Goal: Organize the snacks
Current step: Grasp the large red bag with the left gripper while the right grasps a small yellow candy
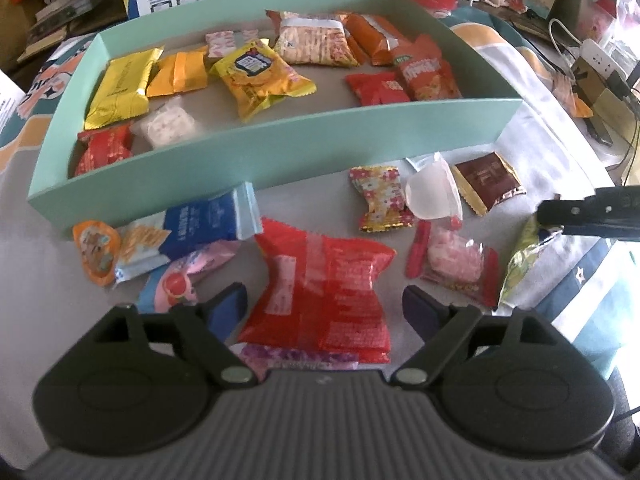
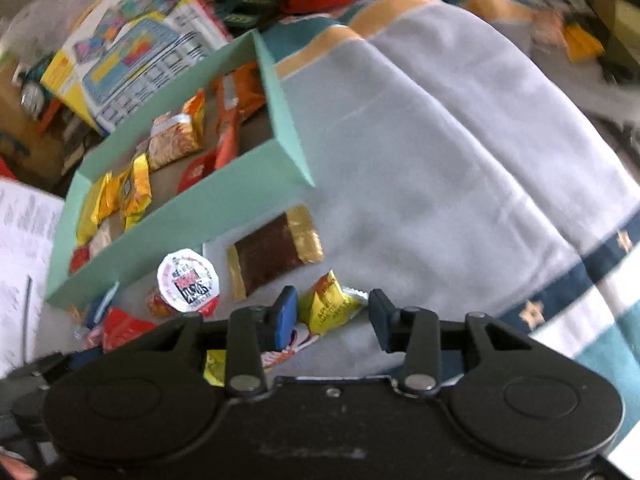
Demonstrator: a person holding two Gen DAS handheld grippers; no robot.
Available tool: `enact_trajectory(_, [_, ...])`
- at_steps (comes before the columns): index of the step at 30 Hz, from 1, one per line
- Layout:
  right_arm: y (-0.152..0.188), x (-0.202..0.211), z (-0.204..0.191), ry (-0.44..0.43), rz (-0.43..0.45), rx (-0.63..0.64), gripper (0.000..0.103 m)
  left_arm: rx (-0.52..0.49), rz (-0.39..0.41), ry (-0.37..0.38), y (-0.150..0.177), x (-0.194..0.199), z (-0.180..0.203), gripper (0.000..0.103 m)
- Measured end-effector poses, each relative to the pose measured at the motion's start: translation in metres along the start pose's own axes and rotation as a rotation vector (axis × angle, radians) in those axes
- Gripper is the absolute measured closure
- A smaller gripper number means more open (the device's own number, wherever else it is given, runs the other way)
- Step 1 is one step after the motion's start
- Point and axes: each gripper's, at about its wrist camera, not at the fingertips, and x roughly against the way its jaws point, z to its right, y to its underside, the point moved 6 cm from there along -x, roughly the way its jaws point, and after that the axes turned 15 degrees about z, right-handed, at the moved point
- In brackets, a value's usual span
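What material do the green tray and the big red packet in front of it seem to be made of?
Green tray: probably painted cardboard or thin board; matte mint walls, flat and sharp-cornered, no gloss.
Big red packet: likely plastic film; shiny, wrinkled, with bright highlights and crimped edges.

A: Where does the left wrist view look from?

B: From low over the cloth-covered bench [image 1: 48,300], facing forward across loose packets to the long side of the green box [image 1: 256,148], which is near and seen squarely, its inside open to view.

A: And the right wrist view?

B: It is tilted, close above the cloth, facing the box's corner [image 2: 296,160] from the right end; the box runs off to the upper left.

A: What do they share?

B: The green box, the brown packet [image 1: 490,182] [image 2: 276,248] beside it, and the yellow-green packet [image 1: 524,264] [image 2: 326,306].
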Motion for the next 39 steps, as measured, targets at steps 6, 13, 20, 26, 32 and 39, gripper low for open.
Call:
enact_trajectory(6, [0.015,-0.001,-0.035,-0.04,0.044,0.191,0.071,-0.016,0.005,0.013,0.002,0.005,-0.004,0.033])
enact_trajectory(13, [0.005,-0.001,-0.02,-0.051,0.061,0.134,0.073,-0.081,-0.003,0.069,0.001,0.002,0.023,0.036])
enact_trajectory(20, [0.007,0.004,-0.01,-0.078,0.042,0.101,0.073,-0.148,0.011,0.007,-0.004,-0.013,0.031,0.034])
enact_trajectory(26, [0.008,0.017,0.0,-0.05,0.05,0.05,0.072,-0.122,0.02,0.032,-0.004,-0.004,0.033,0.051])
enact_trajectory(32, [0.014,0.017,0.005,-0.022,0.0,-0.044,0.071,-0.055,0.018,0.074,-0.001,0.0,0.025,0.051])
enact_trajectory(39, [0.012,0.0,-0.017,0.014,0.035,0.029,0.075,-0.015,0.013,0.102,0.002,0.006,0.019,0.051])
